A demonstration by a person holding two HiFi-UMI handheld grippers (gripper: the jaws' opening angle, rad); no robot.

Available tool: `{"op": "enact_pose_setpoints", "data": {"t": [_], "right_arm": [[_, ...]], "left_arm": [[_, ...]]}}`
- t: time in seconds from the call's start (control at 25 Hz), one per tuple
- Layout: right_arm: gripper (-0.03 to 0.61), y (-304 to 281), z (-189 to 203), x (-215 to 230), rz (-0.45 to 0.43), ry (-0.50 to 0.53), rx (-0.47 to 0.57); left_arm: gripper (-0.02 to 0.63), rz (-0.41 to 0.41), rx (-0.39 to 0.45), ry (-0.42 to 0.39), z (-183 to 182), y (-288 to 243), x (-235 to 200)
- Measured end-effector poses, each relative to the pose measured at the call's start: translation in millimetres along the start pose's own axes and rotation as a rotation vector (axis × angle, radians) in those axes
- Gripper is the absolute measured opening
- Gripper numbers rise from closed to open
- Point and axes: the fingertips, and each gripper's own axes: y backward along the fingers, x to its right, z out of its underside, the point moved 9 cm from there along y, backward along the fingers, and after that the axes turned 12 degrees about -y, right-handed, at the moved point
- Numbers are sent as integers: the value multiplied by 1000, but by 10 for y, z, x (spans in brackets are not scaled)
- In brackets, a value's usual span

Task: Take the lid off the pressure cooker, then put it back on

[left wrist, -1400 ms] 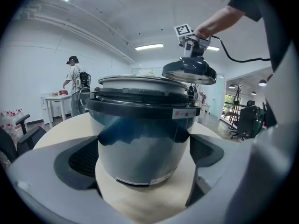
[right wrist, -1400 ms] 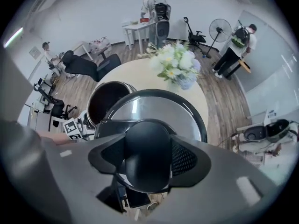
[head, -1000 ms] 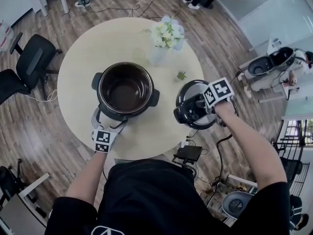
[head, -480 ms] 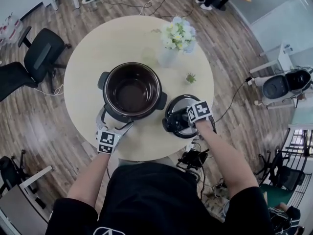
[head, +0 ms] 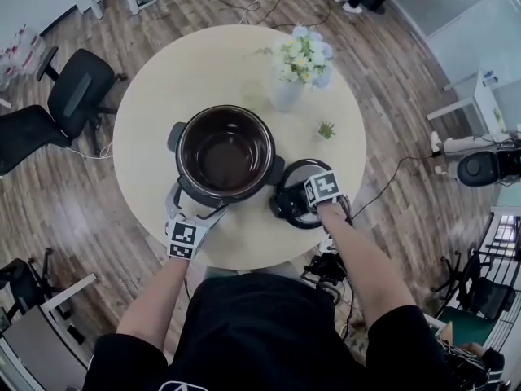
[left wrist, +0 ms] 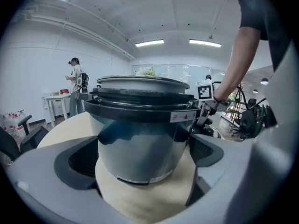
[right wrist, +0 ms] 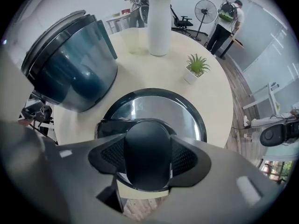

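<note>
Standing by the round table [head: 195,72], I can see the pressure cooker [left wrist: 140,139] open and upright near its middle, its mouth facing the ceiling. The lid [right wrist: 156,106] is off it, just to the right of the pot and close to the table's near edge. It lies level with its shiny top and black handle [right wrist: 147,139] facing up, well apart from the pot's mouth. From where I am I cannot tell whether it rests on the tabletop or hangs just above it. The lid itself is round, but the handle is an elongated oval with a black bar running off towards the cooker's side.

The right gripper [right wrist: 147,155] points straight down onto the lid from above. Its jaws are clamped on the handle across its narrow width, one pad pressed to each side.

The left gripper [left wrist: 145,164] sits low at the cooker's near side, tilted a little downward. Its jaws stand wide apart with the curved lower wall of the pot between them. The pads are just beside that wall, and I cannot tell whether they touch it.

Beyond the pot stands a white vase of flowers [head: 293,76], with a small potted plant [head: 326,129] to its right.
</note>
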Motion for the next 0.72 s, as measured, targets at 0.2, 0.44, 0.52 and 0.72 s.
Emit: {"op": "enact_pose_setpoints", "data": {"t": [0.2, 0.44, 0.52, 0.72], "right_arm": [[288, -97, -3, 25, -35, -44, -3], [298, -83, 22, 24, -83, -31, -56], [298, -84, 40, 46, -95, -45, -61], [305, -123, 35, 39, -40, -45, -40]], "left_arm": [[589, -2, -2, 1, -7, 3, 1], [589, -6, -5, 0, 27, 12, -6], [589, -5, -3, 0, 33, 6, 1], [589, -7, -5, 1, -4, -2, 0]]}}
